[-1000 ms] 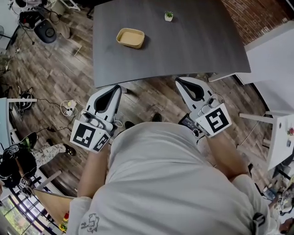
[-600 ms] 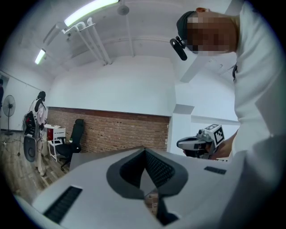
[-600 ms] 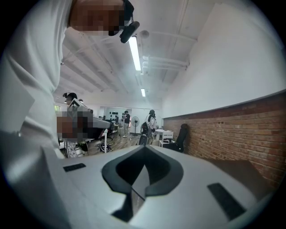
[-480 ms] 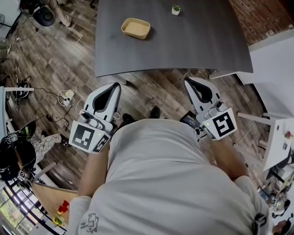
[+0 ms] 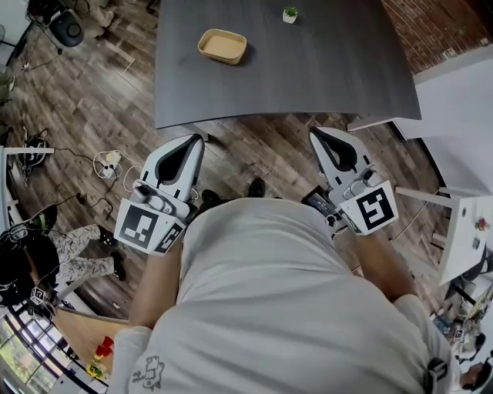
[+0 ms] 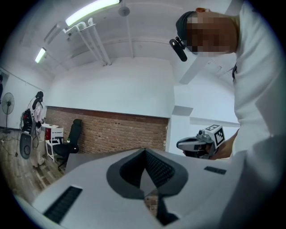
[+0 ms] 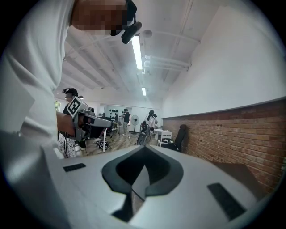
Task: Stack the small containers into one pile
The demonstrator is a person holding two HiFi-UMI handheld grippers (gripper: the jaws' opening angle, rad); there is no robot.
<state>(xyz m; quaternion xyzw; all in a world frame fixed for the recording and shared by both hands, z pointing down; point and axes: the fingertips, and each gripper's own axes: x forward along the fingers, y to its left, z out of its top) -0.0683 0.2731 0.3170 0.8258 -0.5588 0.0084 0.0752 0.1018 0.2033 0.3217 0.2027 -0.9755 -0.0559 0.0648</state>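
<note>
Tan and shallow, the small container (image 5: pixel 223 46) sits on the left part of the dark grey table (image 5: pixel 331 69) with nothing visible inside it. A tiny potted plant (image 5: pixel 290 14) stands apart to its right. The left gripper (image 5: pixel 195 141) and right gripper (image 5: pixel 317 135) hang over the wooden floor (image 5: pixel 92 100), short of the table's near edge, each with its jaws pressed together on nothing.

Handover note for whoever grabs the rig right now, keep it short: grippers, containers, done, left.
Left gripper: shut, empty, over the floor just short of the table.
Right gripper: shut, empty, also short of the table.
Container: one tan one in view, on the table's left part; plant behind it.
Done: can't tell if that is already a pile.
Left: no other container in view; check first.
</note>
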